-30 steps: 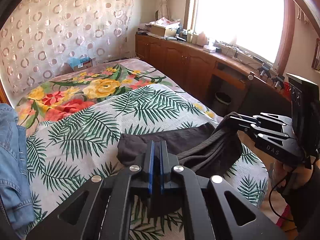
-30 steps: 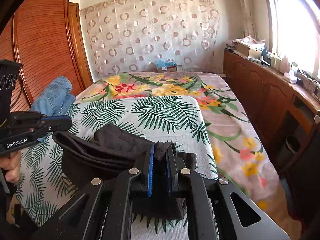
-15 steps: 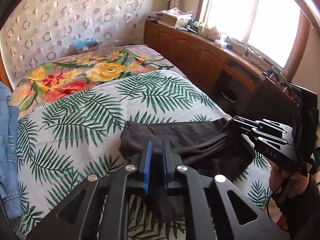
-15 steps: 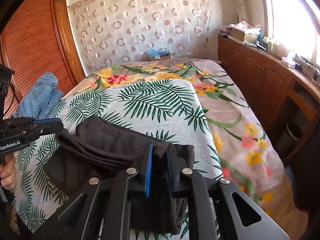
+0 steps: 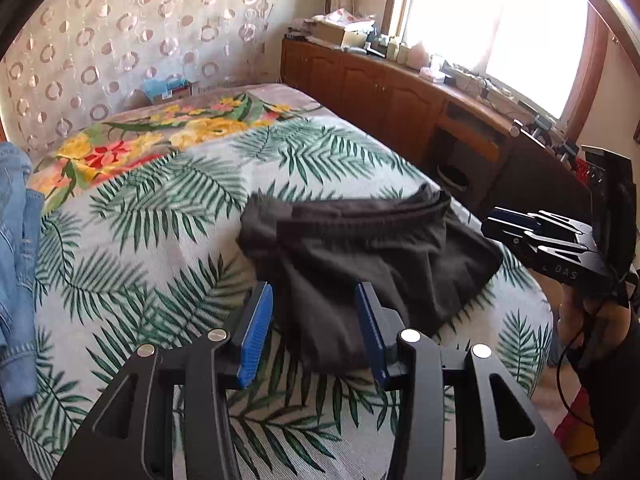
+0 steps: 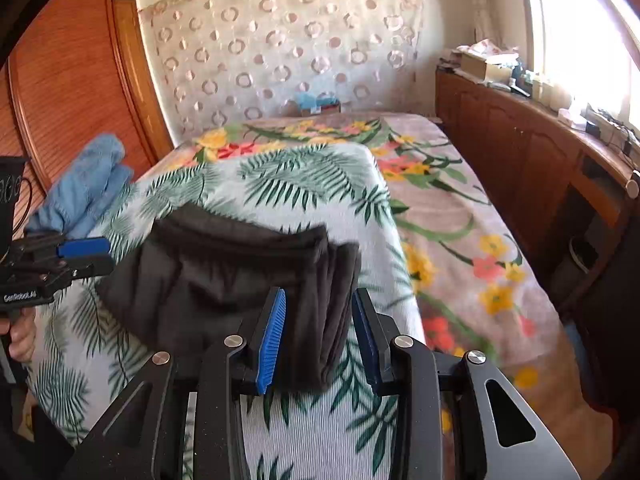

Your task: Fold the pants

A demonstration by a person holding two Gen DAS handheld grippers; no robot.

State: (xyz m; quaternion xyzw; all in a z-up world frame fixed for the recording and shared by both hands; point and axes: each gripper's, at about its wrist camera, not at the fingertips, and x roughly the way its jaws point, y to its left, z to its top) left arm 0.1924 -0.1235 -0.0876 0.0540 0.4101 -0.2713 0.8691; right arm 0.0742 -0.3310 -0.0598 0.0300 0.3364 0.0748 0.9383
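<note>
Both grippers have let go since a moment ago: left gripper (image 5: 314,330) jaws wide apart, right gripper (image 6: 318,336) jaws likewise, each straddling an edge of the dark grey pants (image 5: 360,256) without pinching. Pants lie folded on the palm-print bedspread (image 5: 160,216).

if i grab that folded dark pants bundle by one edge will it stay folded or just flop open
Likely floppy: the dark pants sag in soft wrinkles on the leaf-print bedspread, so a lifted edge would probably droop. The stacked layers at the right end look loose and unpinned, so they may slide apart. Probably light too. Both the left claw and right claw are open.
</note>
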